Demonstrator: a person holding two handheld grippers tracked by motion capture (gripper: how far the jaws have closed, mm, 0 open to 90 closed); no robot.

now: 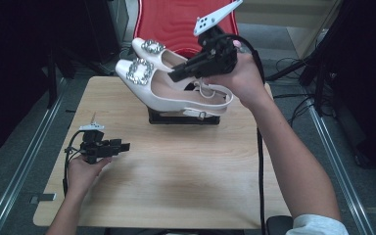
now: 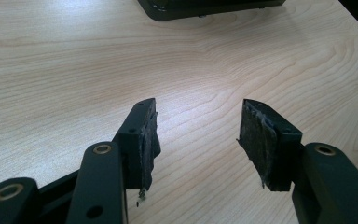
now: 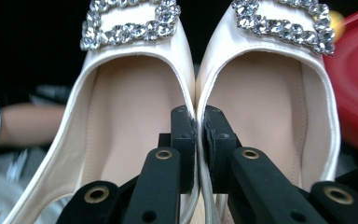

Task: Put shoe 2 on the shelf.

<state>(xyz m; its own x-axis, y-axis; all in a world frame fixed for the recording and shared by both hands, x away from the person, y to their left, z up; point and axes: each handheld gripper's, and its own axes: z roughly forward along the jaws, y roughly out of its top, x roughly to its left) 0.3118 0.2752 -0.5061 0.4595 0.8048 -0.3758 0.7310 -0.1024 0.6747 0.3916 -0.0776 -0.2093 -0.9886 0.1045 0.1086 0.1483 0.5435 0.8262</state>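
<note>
Pale wood grain covers the desk [image 1: 176, 181], set among dark surroundings with a red chair [image 1: 171, 22] at its far edge. Above the far middle, the right hand-held gripper [image 1: 174, 76] is clenched on the touching inner walls of a pair of white slingback shoes [image 1: 156, 83], one wall on each side pinched between its pads, holding both shoes in the air above a black stand [image 1: 183, 117]. Rhinestone buckles [image 3: 130, 21] crown each toe. At the near left, the left hand-held gripper [image 1: 125, 146] rests low over the desk, jaws spread and holding nothing.
</note>
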